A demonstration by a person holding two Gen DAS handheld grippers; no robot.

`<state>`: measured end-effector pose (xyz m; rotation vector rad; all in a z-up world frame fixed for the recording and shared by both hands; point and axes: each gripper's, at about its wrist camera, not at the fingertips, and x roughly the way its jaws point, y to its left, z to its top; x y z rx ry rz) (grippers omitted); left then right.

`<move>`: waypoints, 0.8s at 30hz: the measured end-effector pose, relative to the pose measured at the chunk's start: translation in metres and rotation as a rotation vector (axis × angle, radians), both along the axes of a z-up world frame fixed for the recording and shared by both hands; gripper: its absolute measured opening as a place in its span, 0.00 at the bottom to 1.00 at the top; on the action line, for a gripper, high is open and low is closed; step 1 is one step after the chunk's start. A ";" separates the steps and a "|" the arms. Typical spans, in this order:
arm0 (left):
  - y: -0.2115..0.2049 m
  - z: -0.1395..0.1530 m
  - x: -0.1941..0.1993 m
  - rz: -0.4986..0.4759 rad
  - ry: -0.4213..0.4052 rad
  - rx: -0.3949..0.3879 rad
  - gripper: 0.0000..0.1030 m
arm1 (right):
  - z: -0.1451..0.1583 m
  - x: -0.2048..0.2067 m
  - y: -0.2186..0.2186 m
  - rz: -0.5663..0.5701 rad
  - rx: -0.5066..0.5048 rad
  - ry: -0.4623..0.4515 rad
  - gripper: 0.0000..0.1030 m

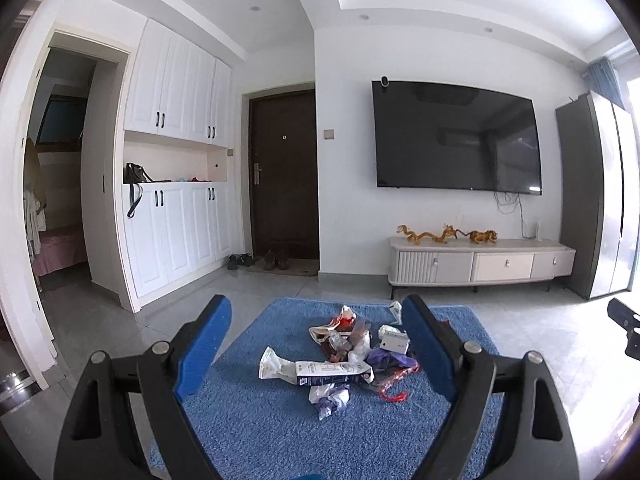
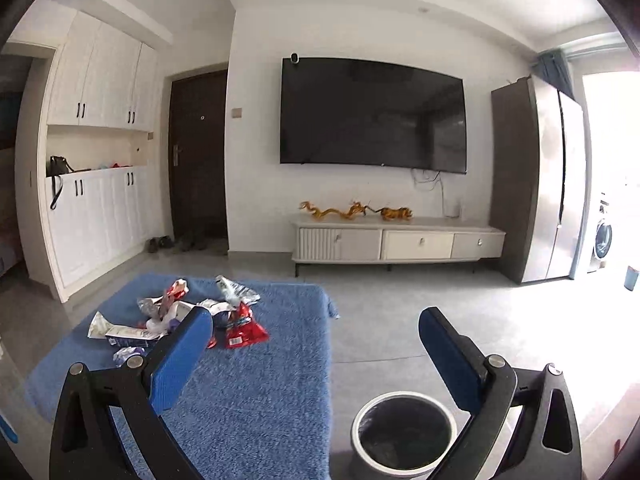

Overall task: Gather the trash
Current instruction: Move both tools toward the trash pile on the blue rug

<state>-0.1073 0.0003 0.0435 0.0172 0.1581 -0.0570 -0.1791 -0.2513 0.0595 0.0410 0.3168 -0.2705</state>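
Left wrist view shows our left hand-held gripper point(image 1: 316, 344) spread wide, empty, with the trash pile point(image 1: 344, 356) on the blue rug point(image 1: 256, 420) just ahead between its fingers, while our right hand-held gripper point(image 2: 316, 344) gapes empty above the bin point(image 2: 404, 432).

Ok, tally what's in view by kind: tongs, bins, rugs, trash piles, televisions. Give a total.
Tongs: 2, left tongs and right tongs, both open
Bin: 1
Blue rug: 1
Trash pile: 1
Television: 1
Total: 6
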 end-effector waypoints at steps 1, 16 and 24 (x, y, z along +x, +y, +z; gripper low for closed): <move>0.001 0.001 0.000 0.004 -0.003 -0.002 0.84 | 0.003 -0.002 0.000 -0.005 -0.007 -0.008 1.00; 0.002 -0.009 0.042 0.015 0.090 -0.007 0.84 | -0.026 0.027 -0.024 -0.032 0.000 0.016 1.00; 0.019 -0.017 0.077 0.040 0.141 -0.033 0.84 | -0.041 0.047 -0.039 -0.030 0.031 0.024 1.00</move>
